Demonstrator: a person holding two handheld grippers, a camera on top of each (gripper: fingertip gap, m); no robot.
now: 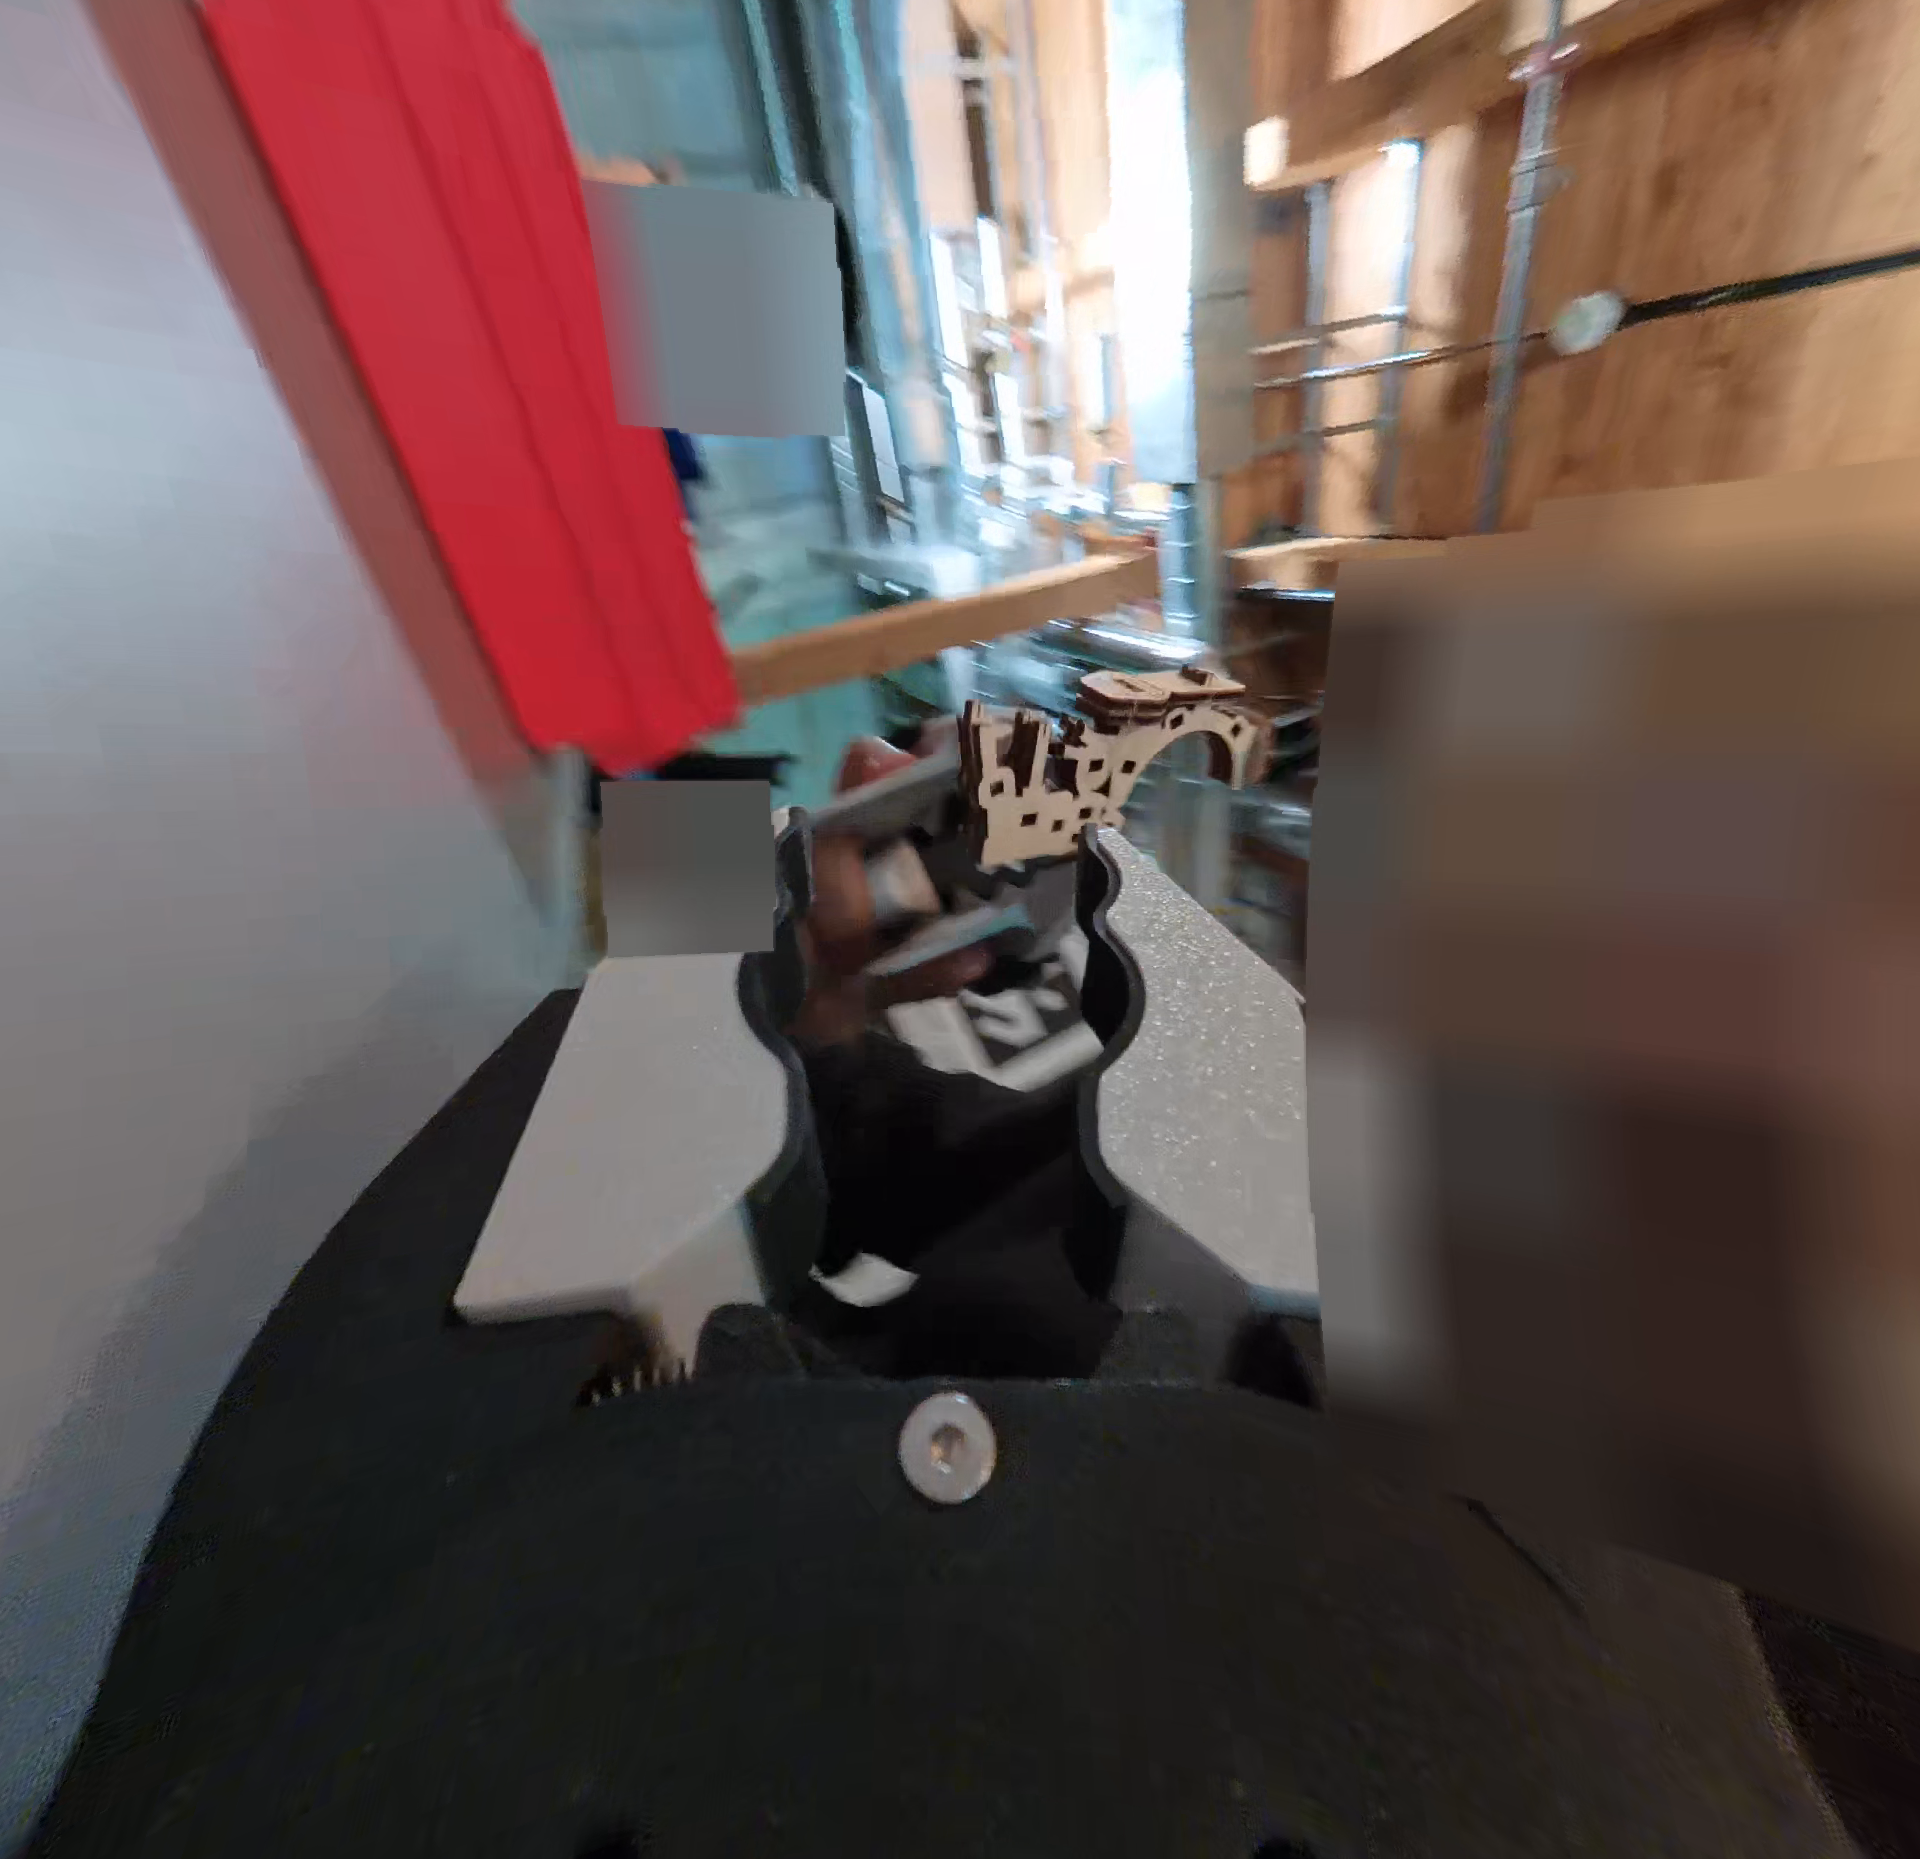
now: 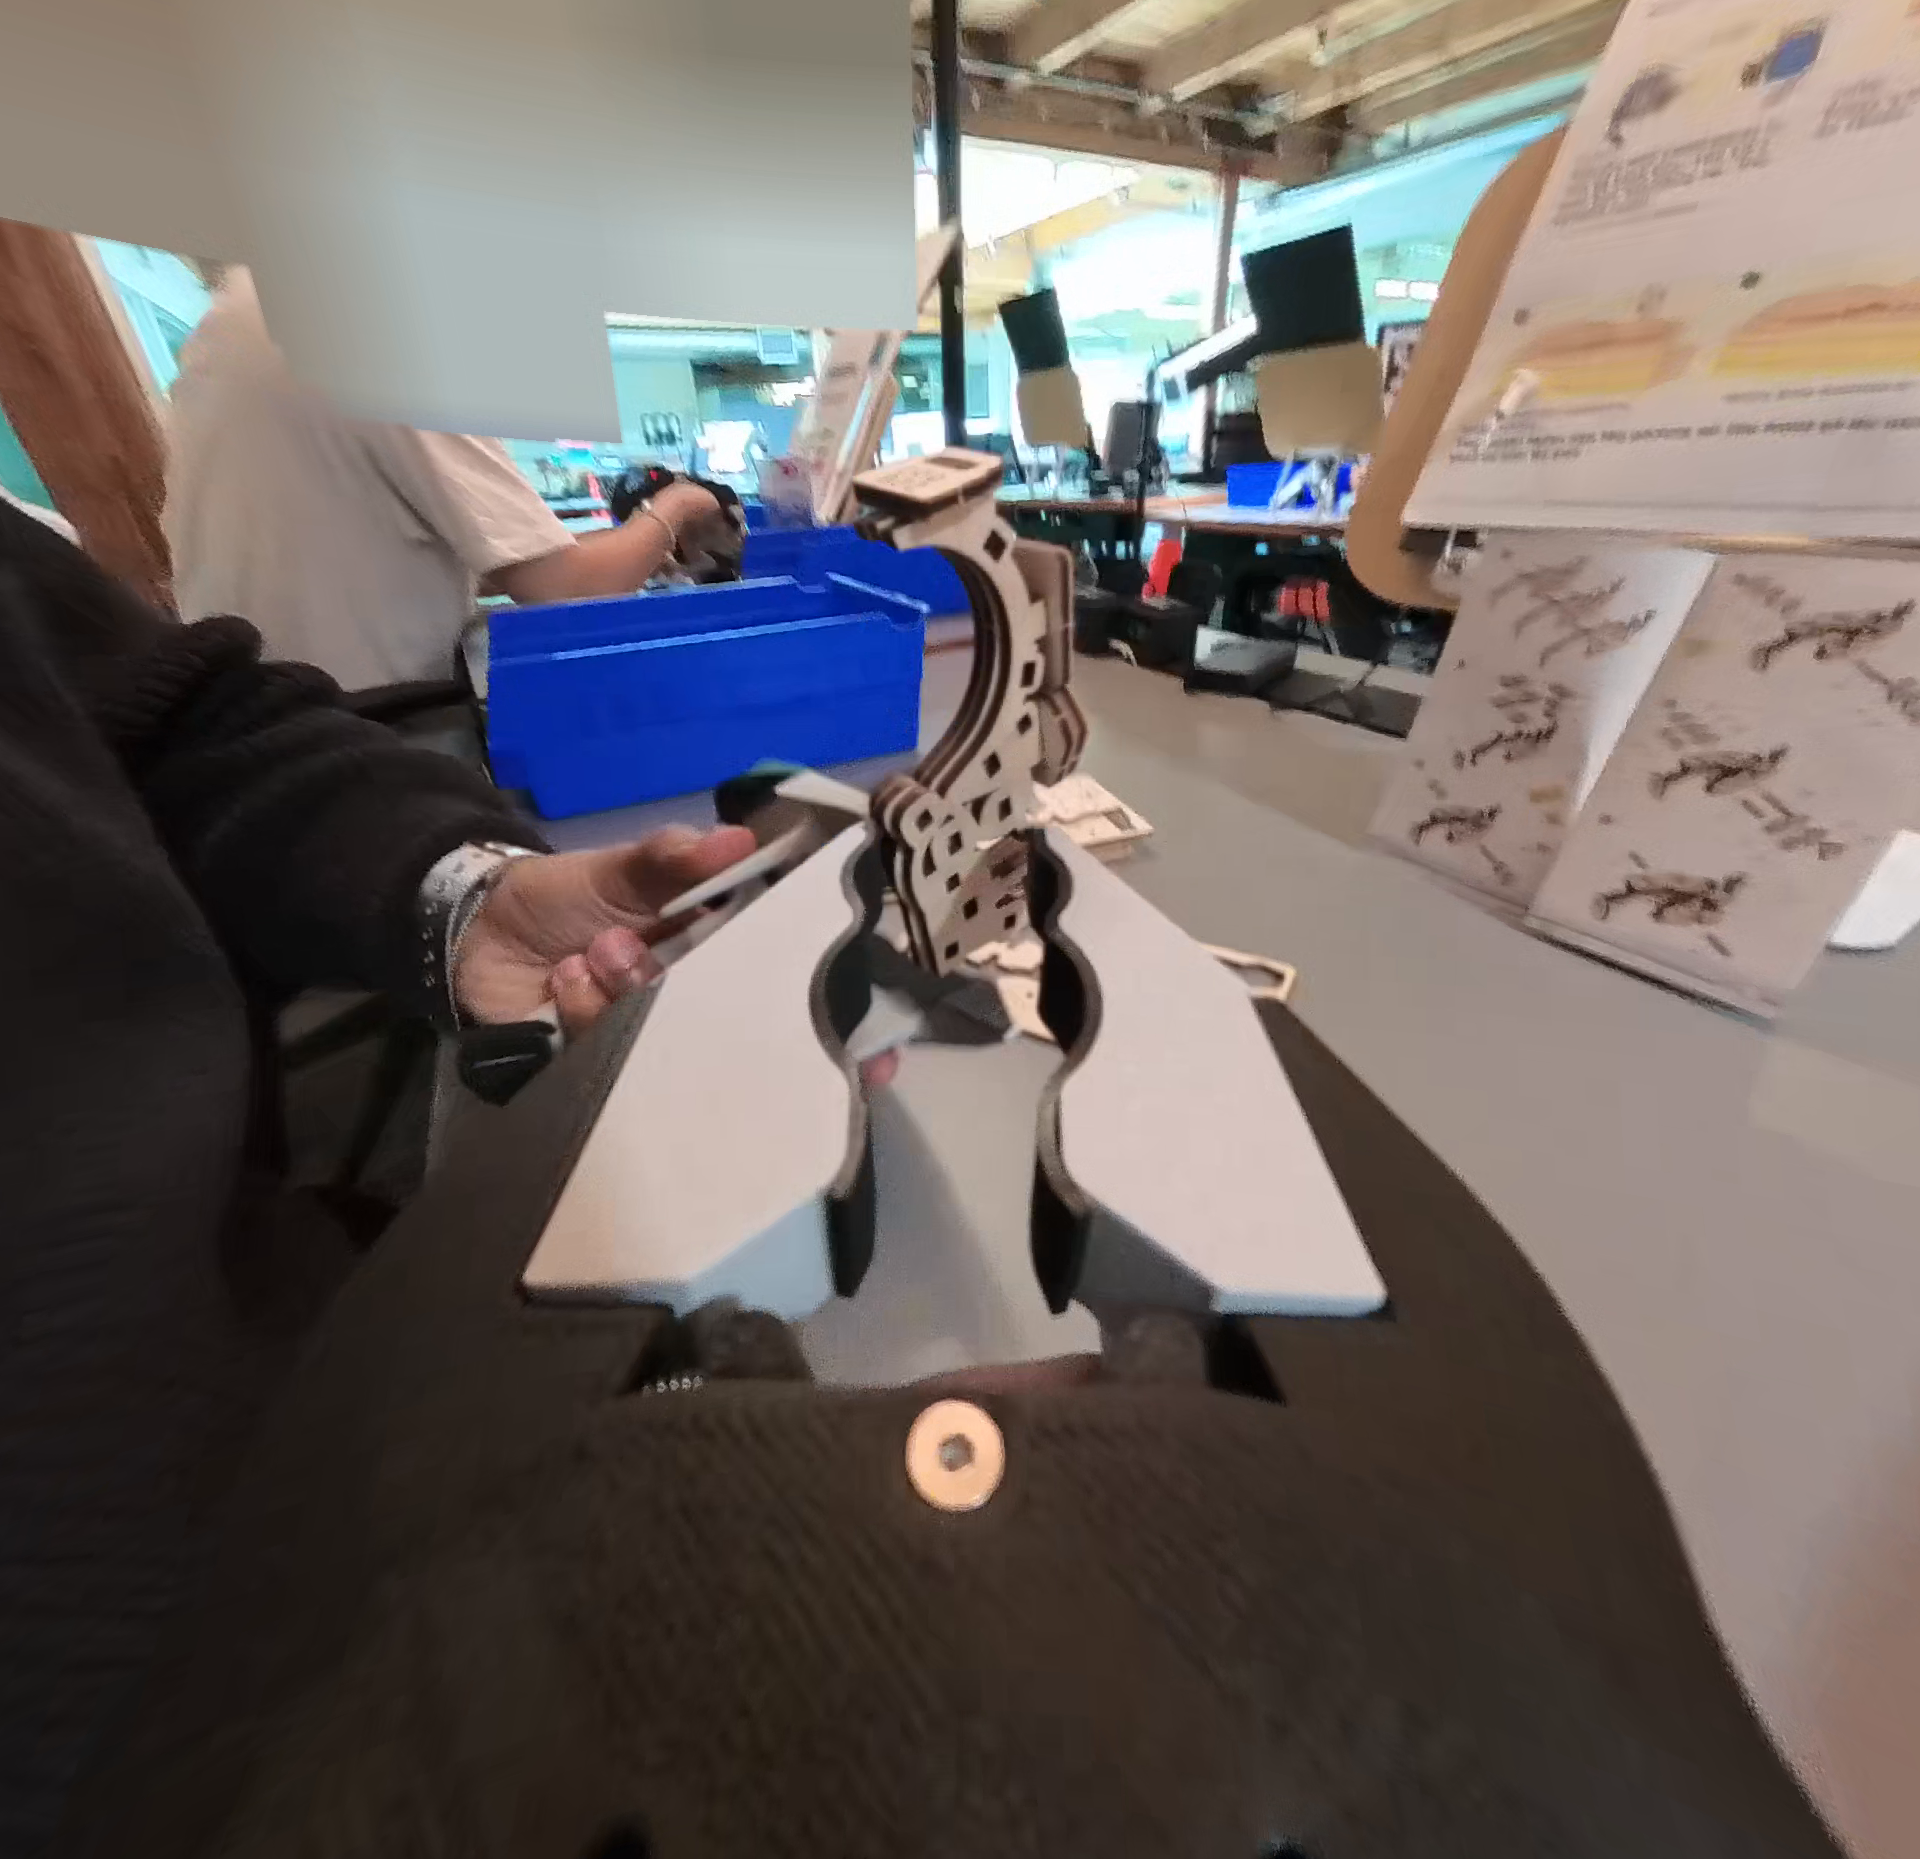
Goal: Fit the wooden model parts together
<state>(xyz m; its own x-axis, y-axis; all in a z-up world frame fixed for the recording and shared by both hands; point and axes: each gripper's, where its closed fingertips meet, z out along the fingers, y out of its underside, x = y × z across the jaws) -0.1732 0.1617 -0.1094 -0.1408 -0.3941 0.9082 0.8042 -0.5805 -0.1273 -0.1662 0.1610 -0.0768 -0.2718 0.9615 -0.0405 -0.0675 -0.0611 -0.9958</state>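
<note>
The wooden model [image 2: 977,770] is a pale laser-cut stack of layered plates with a curved neck and a flat cap, held upright. My right gripper [image 2: 951,864] is shut on its lower part, above the grey table [image 2: 1455,1082]. In the left wrist view the model [image 1: 1091,760] sits just past my left gripper [image 1: 940,859], which is open and empty, its jaws wide apart. The left gripper's grey fingers [image 2: 748,874] show at the left of the model, with a hand [image 2: 561,926] on that gripper.
Loose wooden parts [image 2: 1091,822] lie on the table behind the model. Blue bins [image 2: 707,697] stand at the back left. Instruction sheets [image 2: 1714,355] stand on a holder at the right. A person in a white shirt [image 2: 343,542] is at the far left. A red panel [image 1: 468,355] is in the left wrist view. Both grippers' tips are close together, under 4 cm apart.
</note>
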